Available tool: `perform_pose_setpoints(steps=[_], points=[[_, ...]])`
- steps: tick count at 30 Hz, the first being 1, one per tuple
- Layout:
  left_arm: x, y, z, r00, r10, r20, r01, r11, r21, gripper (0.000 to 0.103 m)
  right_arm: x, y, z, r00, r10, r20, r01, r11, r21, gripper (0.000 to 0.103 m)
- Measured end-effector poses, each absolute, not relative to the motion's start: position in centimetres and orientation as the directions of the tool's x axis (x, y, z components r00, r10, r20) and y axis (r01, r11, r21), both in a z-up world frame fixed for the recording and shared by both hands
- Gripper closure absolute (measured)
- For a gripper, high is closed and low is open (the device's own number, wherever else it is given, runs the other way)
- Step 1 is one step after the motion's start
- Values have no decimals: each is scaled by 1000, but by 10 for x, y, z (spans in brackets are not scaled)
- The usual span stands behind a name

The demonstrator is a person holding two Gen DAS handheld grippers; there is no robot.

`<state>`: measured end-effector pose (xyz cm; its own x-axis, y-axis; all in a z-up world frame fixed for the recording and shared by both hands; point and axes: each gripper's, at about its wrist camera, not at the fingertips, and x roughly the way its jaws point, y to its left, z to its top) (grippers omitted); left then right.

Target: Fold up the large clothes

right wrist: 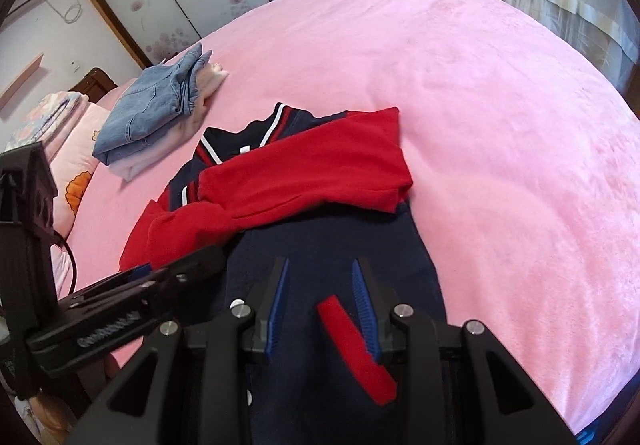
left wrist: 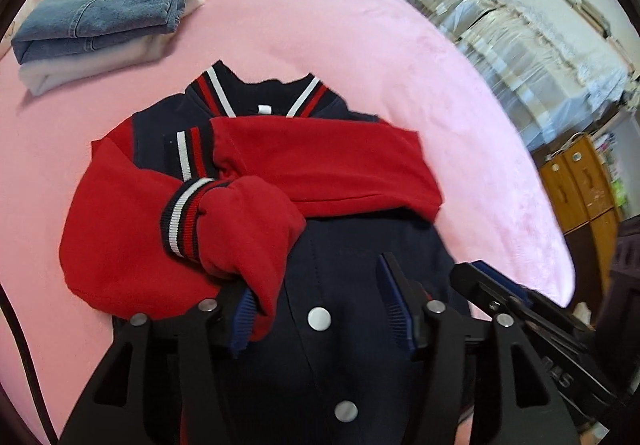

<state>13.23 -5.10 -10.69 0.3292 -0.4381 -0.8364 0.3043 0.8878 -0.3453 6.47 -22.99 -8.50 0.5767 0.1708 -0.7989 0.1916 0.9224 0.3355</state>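
step: jacket [left wrist: 360,245] sleeves crossed — hem fold next | left tool [left wrist: 320,309] agape | right tool [right wrist: 320,309] agape | next: pinch hem

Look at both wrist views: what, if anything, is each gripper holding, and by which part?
Nothing is clearly held. The left gripper and right gripper are both open over the lower navy body of the varsity jacket; their fingers straddle the fabric without pinching it.

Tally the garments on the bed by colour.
Navy-and-red jacket: 1
Blue denim garment, folded: 1
Pale pink garment, folded under the denim: 1
Total: 3
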Motion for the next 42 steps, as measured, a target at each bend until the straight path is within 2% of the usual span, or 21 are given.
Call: perform_pose_setpoints(steps=[7,10,13,17,26,31,34,37,42], points=[[112,12,-69,373,-553,-745,251,833,-492,35,63,-225,-76,600,207,-773,157,917,368,70],[100,42,-61,428,-525,-736,216,850,-480,32,67,-220,-75,598,226,-769,143,914,379,68],[91,67,-59,475,-495,-728,183,864,-468,30,72,-209,-74,591,259,-764,104,915,391,61],[91,74,-62,507,-474,-720,165,873,-458,30,78,-191,-71,592,268,-760,64,925,375,60],[107,-26,-58,459,-542,-704,398,834,-383,30,71,-213,-66,620,199,-759,115,934,339,60],[103,-81,-88,296,-596,-746,521,756,-397,29,59,-262,-75,617,112,-779,244,914,324,60],[93,-98,-112,184,-589,-787,567,718,-405,29,54,-284,-79,612,80,-787,285,906,313,60],[76,-107,-129,164,-512,-843,637,707,-306,29,51,-293,-84,607,76,-791,296,902,314,60],[45,-104,-129,213,-448,-868,734,660,-161,29,56,-283,-91,599,163,-784,238,899,369,60]])
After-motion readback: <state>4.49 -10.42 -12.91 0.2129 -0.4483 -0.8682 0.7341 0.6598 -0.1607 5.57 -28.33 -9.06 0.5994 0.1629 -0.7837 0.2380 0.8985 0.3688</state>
